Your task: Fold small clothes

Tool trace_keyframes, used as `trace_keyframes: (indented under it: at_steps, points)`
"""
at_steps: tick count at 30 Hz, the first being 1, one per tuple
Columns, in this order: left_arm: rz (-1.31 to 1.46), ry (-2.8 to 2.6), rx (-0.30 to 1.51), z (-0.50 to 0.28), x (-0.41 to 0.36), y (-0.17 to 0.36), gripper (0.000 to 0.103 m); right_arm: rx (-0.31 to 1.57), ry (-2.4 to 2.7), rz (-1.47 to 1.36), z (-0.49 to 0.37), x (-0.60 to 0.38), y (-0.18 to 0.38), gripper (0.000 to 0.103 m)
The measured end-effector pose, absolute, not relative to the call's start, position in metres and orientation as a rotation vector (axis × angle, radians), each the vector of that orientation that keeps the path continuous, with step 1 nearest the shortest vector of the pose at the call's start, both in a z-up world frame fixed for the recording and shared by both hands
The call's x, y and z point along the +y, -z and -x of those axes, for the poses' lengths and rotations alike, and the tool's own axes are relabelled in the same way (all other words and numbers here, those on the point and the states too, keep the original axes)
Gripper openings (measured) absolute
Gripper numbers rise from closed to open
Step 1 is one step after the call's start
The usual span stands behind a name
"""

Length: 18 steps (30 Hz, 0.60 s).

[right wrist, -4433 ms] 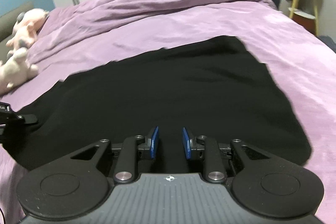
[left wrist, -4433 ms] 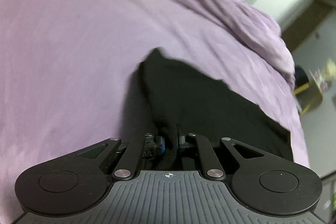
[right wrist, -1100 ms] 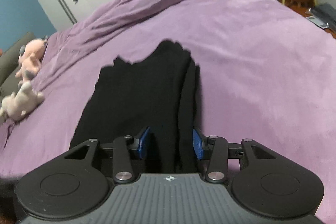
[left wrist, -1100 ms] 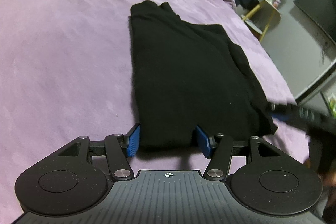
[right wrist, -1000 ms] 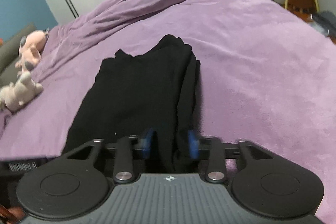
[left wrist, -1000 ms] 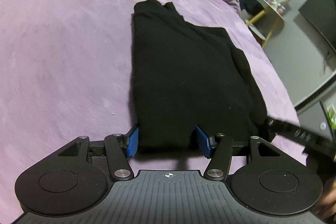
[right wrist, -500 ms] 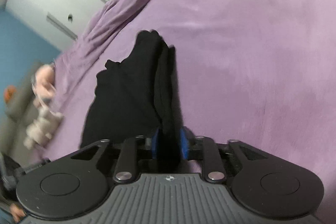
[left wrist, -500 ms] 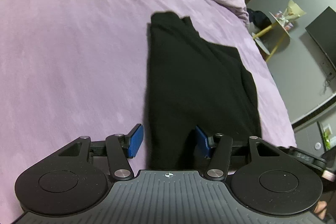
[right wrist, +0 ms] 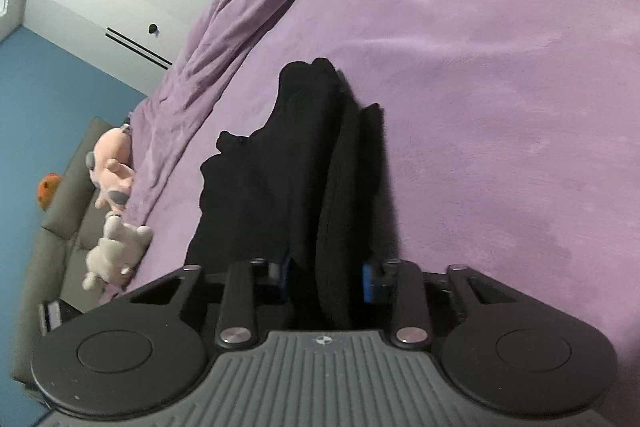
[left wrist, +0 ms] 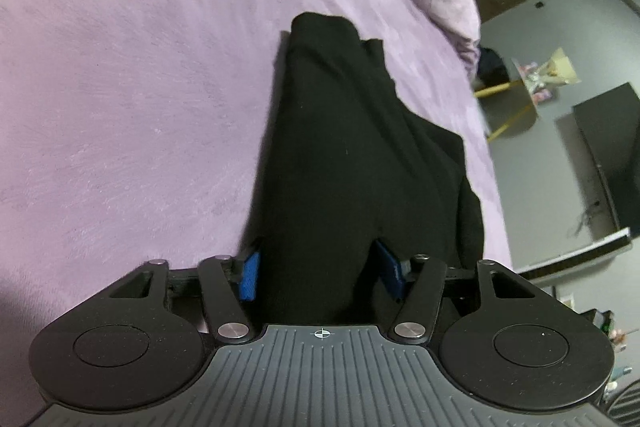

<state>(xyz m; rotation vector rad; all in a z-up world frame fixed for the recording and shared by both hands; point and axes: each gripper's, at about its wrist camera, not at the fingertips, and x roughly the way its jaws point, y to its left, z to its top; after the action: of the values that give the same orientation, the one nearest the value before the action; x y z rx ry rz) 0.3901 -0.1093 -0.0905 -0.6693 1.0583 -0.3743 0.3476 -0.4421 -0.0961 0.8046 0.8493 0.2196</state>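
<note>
Left wrist view: the black garment [left wrist: 344,155] lies folded into a long narrow strip on the purple bed [left wrist: 132,87], and its near end bulges up between the blue pads of the left hand-held gripper [left wrist: 318,273]. Those jaws are closing with the cloth between them; the pads look just at its sides, not yet pinching hard. It looks like soft, thick knit, light and limp, so it should sag and slide apart if lifted by one layer only. I would take it at the near end through all the layers. In the right wrist view the same garment [right wrist: 304,163] runs away from the right hand-held gripper [right wrist: 326,279], whose jaws are also closing, with a thick stacked edge filling the gap between them. Two plush toys [right wrist: 114,211] lie well apart, at the bed's left edge.
</note>
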Motion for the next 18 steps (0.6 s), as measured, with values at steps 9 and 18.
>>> trace_keyframes:
  at_steps: [9,18]
  points:
    - [0.649,0.409,0.979,-0.374,-0.087,0.034,0.026,0.848,-0.319,-0.871,-0.339,-0.404,0.069,0.019]
    - [0.489,0.274,0.962,-0.276,0.003,0.017,0.029,1.065,-0.524,-0.778,-0.302,-0.313,0.091,0.021]
